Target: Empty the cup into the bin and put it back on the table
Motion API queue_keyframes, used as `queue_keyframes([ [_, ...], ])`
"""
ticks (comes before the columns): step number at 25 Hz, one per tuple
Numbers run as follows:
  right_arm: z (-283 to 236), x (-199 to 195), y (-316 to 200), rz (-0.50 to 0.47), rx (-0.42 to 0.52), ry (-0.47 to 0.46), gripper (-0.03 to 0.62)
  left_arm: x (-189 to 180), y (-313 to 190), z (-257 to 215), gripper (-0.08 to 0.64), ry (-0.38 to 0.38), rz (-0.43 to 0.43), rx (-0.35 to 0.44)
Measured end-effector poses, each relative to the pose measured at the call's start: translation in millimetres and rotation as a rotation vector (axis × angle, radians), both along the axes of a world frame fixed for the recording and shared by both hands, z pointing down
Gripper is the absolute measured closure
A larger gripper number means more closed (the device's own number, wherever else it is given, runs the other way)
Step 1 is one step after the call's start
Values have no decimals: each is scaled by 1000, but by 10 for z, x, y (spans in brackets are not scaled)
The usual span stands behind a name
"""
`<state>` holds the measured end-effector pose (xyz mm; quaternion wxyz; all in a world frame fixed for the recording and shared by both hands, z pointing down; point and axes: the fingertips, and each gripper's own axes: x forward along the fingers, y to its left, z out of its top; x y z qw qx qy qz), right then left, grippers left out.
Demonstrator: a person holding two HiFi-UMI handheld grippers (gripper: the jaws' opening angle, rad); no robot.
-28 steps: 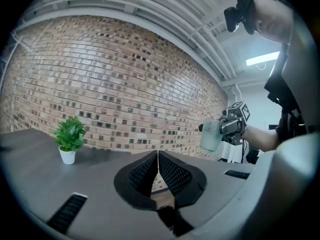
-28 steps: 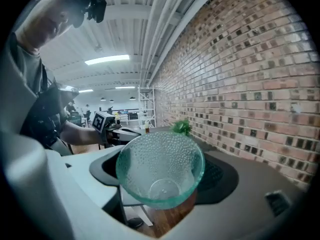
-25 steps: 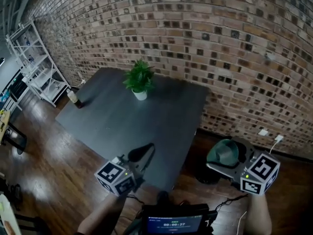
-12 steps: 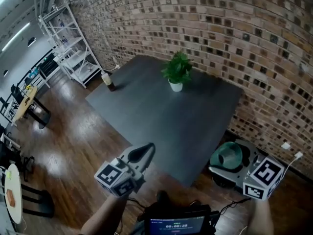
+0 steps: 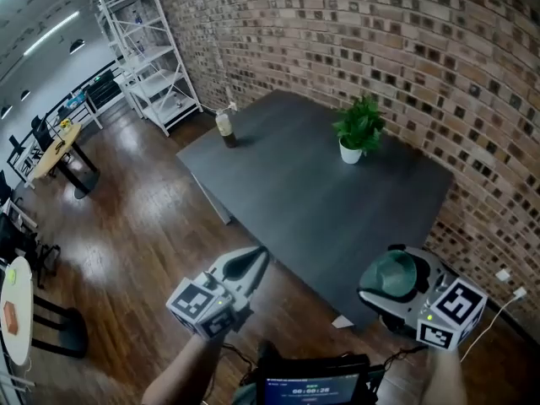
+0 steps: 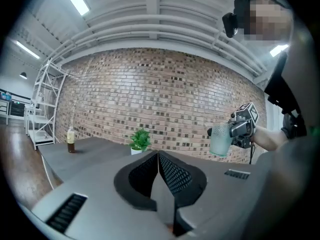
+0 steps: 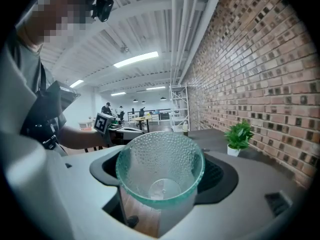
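The right hand-held gripper (image 5: 390, 289) is pinching the green glass cup (image 5: 395, 273) by its sides, holding it just off the near corner of the bench (image 5: 295, 201), over the wooden floor (its bare bottom is showing through the mouth). The left hand-held gripper (image 6: 159, 160) is hovering off the bench's near edge with its jaws pressed together on nothing. A potted plant (image 5: 359, 130) is standing at the bench's far side and a bottle (image 5: 224, 129) at its far left corner, both well apart from the cup. A white shelf rack (image 5: 152, 57) is standing beyond the bench.

Empty green dimpled glass cup (image 7: 160, 160), upright, gripped by right tool (image 7: 163, 178)
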<state>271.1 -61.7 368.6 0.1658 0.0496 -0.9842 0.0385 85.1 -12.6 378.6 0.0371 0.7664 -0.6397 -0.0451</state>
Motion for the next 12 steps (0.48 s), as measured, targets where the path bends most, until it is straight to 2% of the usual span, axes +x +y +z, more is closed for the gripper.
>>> queue_keyframes([
  [5, -25, -656, 237, 3, -4, 5, 184, -668, 248, -45, 560, -9, -10, 10],
  [8, -28, -1033, 341, 6, 1, 3, 184, -1018, 346, -47, 560, -39, -13, 13],
  [12, -2, -1520, 431, 21, -4, -16, 184, -1473, 412, -104, 560, -28, -16, 34],
])
